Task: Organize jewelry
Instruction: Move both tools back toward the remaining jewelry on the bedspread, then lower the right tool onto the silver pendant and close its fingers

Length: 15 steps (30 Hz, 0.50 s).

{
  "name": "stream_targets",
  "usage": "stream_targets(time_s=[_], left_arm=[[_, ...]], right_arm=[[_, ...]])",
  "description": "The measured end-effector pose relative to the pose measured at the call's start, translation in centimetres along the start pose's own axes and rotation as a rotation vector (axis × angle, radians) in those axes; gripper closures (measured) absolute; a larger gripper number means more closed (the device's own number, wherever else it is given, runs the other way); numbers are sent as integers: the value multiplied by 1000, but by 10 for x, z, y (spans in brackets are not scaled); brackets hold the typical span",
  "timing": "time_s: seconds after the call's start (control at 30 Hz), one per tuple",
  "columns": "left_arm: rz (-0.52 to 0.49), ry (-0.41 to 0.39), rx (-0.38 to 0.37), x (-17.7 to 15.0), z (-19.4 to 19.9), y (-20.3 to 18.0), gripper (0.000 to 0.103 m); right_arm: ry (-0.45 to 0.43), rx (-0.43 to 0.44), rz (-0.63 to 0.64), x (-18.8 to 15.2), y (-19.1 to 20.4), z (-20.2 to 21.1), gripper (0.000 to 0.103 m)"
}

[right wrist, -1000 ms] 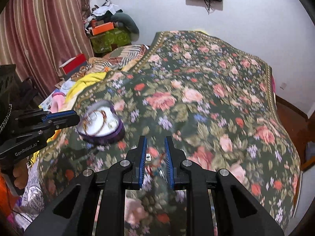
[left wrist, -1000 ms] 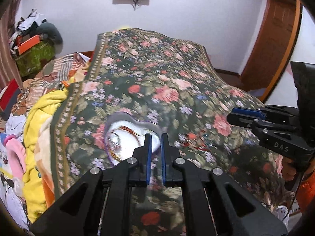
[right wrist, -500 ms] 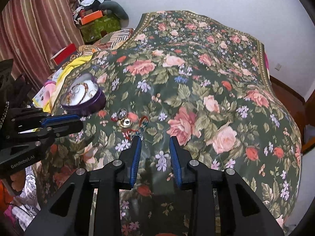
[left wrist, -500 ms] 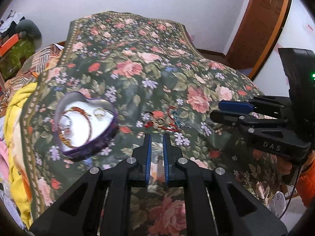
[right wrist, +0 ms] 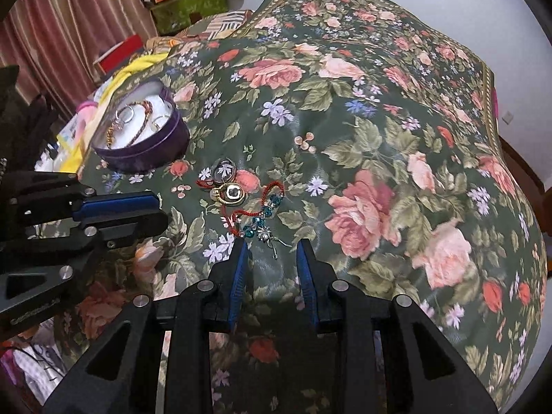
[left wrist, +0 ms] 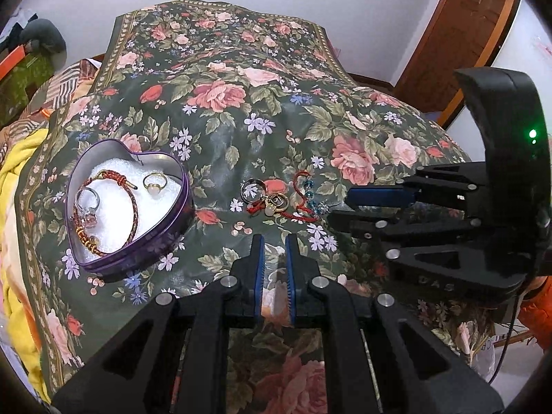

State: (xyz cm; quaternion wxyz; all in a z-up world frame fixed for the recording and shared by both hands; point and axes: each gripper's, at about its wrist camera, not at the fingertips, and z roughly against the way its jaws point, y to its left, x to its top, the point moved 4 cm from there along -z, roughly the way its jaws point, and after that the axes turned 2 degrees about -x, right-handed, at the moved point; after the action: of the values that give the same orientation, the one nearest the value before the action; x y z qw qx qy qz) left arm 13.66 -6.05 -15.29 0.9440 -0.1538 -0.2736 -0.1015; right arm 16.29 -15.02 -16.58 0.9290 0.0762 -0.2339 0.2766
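A purple heart-shaped tin (left wrist: 179, 222) (right wrist: 148, 158) lies on the floral bedspread. It holds a red braided bracelet (left wrist: 132, 207), a gold ring (left wrist: 154, 183) and a silver ring (left wrist: 88, 203) on white padding. A small pile of loose jewelry (left wrist: 276, 201) (right wrist: 238, 196) lies to its right: rings, a red cord and a blue-beaded piece (right wrist: 262, 220). My left gripper (left wrist: 274, 238) is nearly shut and empty, just short of the pile. My right gripper (right wrist: 270, 245) is open and empty, its tips at the blue-beaded piece.
The floral bedspread (left wrist: 276, 103) covers the bed. A yellow blanket (left wrist: 13, 172) and clutter lie along the left side. A curtain (right wrist: 69, 17) and boxes (right wrist: 186, 3) stand beyond. A wooden door (left wrist: 465, 34) is at the far right.
Both grippers have come down and closer to the loose pile. The right gripper has opened wider. The tin now lies left of the left gripper.
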Motion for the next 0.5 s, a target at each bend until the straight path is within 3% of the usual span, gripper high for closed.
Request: stream_targets(time_s=[0.3, 0.5], left_arm=[[8, 2, -5, -1, -2, 4, 94], [12, 6, -3, -1, -5, 5, 94]], right_arm=[[-2, -15, 32, 7, 5, -7, 77], [-12, -13, 47, 8, 7, -9, 90]])
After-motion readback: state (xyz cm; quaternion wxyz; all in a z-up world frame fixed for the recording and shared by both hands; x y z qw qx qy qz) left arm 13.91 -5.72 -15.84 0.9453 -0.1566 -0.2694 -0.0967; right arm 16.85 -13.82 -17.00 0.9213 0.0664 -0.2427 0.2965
